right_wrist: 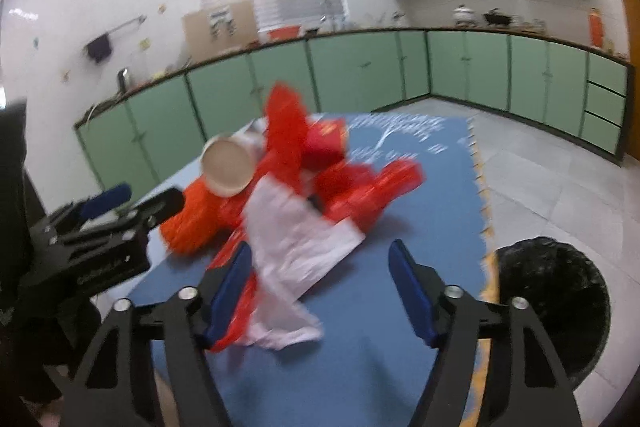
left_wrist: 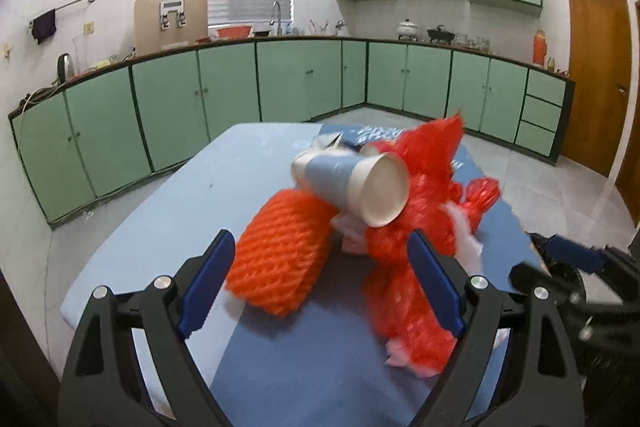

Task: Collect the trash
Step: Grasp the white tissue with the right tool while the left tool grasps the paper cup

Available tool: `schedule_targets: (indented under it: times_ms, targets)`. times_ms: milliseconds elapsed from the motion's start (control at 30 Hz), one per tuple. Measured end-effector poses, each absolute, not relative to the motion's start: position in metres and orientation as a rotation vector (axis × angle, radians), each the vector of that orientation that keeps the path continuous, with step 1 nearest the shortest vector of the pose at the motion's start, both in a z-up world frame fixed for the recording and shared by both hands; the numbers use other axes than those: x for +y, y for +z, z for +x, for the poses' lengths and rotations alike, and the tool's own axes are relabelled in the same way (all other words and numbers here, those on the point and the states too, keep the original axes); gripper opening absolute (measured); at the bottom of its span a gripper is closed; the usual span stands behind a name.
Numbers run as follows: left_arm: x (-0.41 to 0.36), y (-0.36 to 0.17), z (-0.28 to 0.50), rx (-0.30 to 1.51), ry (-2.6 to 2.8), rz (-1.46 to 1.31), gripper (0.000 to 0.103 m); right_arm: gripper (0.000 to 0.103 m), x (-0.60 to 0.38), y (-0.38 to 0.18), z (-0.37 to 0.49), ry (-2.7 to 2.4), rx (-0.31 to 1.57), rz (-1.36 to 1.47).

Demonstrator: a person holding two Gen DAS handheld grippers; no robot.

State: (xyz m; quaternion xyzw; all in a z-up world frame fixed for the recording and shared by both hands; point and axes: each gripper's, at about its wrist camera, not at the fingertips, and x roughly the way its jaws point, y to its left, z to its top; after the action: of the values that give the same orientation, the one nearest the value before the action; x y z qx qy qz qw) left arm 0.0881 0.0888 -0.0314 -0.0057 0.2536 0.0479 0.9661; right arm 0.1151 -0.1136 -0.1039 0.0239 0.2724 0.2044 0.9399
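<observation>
The orange foam-net sleeve (left_wrist: 280, 259) lies on the blue table mat (left_wrist: 168, 211) just ahead of the left gripper (left_wrist: 320, 287) — long axis slanting between its open, empty jaws; the right gripper (right_wrist: 320, 291) is likewise open, over white paper (right_wrist: 296, 247).

Matt blue covering on tabletop (left_wrist: 168, 211), smooth, cloth- or foam-like. Orange foam net sleeve (left_wrist: 276, 263): soft, open-mesh, rough. Paper cup (left_wrist: 356, 183): matt white inside, smooth blue print outside. Red plastic wrapping (left_wrist: 416, 163): thin, crinkled, glossy. White sheet (right_wrist: 296, 247): thin, creased, paper or plastic, cannot tell which. Left hand-held gripper (left_wrist: 322, 281): matt black plastic frame, smooth blue pads, shiny metal pins. Right hand-held gripper (right_wrist: 320, 291): same. Black bin liner (right_wrist: 556, 303): glossy, wrinkled plastic. Cabinet doors (left_wrist: 228, 91): smooth green, semi-gloss. Door (left_wrist: 596, 67): varnished wood.
</observation>
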Motion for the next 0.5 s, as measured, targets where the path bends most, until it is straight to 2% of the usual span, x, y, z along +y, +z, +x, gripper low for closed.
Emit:
schedule_targets:
  times_ms: [33,167,200,233,267,300,400,500]
  targets:
    - [0.093,-0.032,0.088,0.522,0.1,-0.02,0.085,0.062,-0.107,-0.109,0.115,0.422,0.571,0.021]
    - [0.104,-0.037,0.091,0.54,0.104,-0.042,0.085,0.04,-0.093,-0.125,0.119,0.473,0.64,0.007]
    - [0.105,-0.038,0.09,0.54,0.104,-0.043,0.085,0.037,-0.09,-0.128,0.119,0.486,0.655,0.002]
    - [0.106,-0.038,0.089,0.539,0.103,-0.043,0.085,0.029,-0.087,-0.131,0.12,0.499,0.667,-0.004]
    - [0.106,-0.038,0.089,0.54,0.1,-0.042,0.085,0.016,-0.085,-0.132,0.121,0.509,0.677,-0.011]
    - [0.105,-0.042,0.086,0.541,0.095,-0.043,0.085,0.008,-0.084,-0.133,0.121,0.521,0.685,-0.015]
    - [0.099,-0.045,0.086,0.554,0.072,-0.05,0.085,0.004,-0.086,-0.129,0.116,0.534,0.67,-0.023]
    - [0.089,-0.049,0.087,0.571,0.042,-0.057,0.085,0.003,-0.096,-0.121,0.112,0.521,0.645,-0.01]
